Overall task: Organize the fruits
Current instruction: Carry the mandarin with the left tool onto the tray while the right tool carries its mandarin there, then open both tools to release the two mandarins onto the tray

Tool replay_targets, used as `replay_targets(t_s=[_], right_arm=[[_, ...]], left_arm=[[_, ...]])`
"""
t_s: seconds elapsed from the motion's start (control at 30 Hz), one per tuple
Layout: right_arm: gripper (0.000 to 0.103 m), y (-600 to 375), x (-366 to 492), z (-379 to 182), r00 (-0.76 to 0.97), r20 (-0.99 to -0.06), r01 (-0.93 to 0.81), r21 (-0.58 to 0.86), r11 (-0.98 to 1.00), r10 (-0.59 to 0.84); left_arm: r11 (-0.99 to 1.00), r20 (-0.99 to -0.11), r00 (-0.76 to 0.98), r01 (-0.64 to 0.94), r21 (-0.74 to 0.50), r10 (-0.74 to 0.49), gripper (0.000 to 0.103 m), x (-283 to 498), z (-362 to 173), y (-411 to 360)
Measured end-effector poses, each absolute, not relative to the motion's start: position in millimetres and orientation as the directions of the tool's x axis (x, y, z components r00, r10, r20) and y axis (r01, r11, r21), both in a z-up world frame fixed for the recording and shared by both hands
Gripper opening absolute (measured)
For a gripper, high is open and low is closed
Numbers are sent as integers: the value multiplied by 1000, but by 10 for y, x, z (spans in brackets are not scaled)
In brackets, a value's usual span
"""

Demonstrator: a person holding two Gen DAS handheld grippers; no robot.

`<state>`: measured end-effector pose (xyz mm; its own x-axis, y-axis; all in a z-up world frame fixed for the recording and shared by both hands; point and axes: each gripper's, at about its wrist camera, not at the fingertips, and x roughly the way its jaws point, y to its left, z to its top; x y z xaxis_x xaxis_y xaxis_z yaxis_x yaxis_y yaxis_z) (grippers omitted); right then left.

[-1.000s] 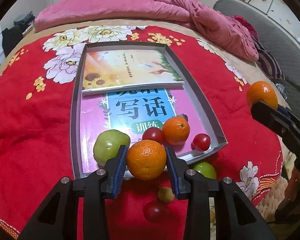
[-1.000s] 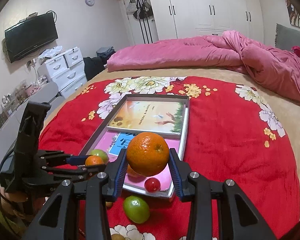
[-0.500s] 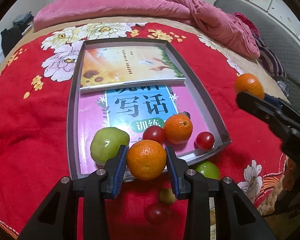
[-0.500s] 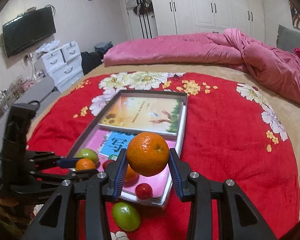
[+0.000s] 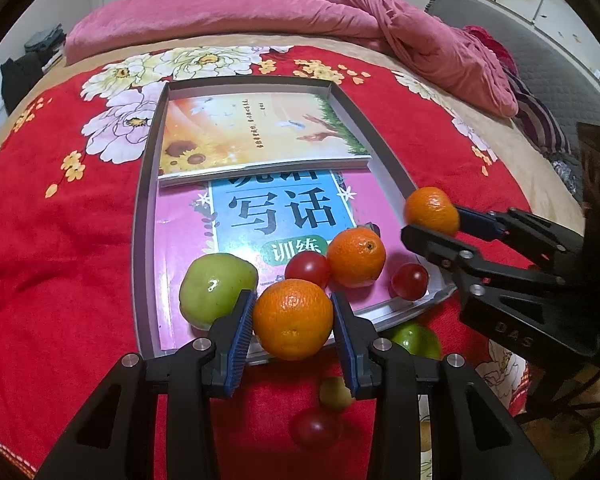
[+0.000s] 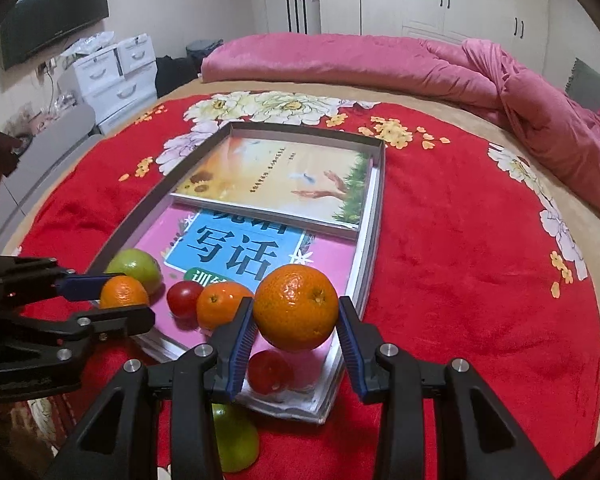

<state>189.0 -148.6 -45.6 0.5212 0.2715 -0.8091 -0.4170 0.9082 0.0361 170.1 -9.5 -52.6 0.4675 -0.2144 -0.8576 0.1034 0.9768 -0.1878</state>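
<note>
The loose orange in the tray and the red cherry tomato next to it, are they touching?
Touching. The left wrist view shows the round loose orange pressed against the small red cherry tomato on the pink book, with no gap between them.

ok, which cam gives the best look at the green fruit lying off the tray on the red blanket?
Left wrist: the green fruit sits just past the tray corner, only partly cut off by the tray edge and the left gripper. In the right wrist view it is mostly hidden behind the right gripper.
</note>
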Motion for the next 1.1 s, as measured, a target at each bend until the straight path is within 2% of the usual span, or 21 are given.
replay_targets(t_s=[0.57,1.1], right_arm=[[41,-1388,1977,-668,478,-851,-426,-10,905,216],[44,-1444,1918,-607,489,-841,-418,6,909,230]], left_arm=[[973,-855,464,102,-209,-232,40,1708,-540,-64],[968,-853,457,101,-231,-251,40,1716,-546,-49]])
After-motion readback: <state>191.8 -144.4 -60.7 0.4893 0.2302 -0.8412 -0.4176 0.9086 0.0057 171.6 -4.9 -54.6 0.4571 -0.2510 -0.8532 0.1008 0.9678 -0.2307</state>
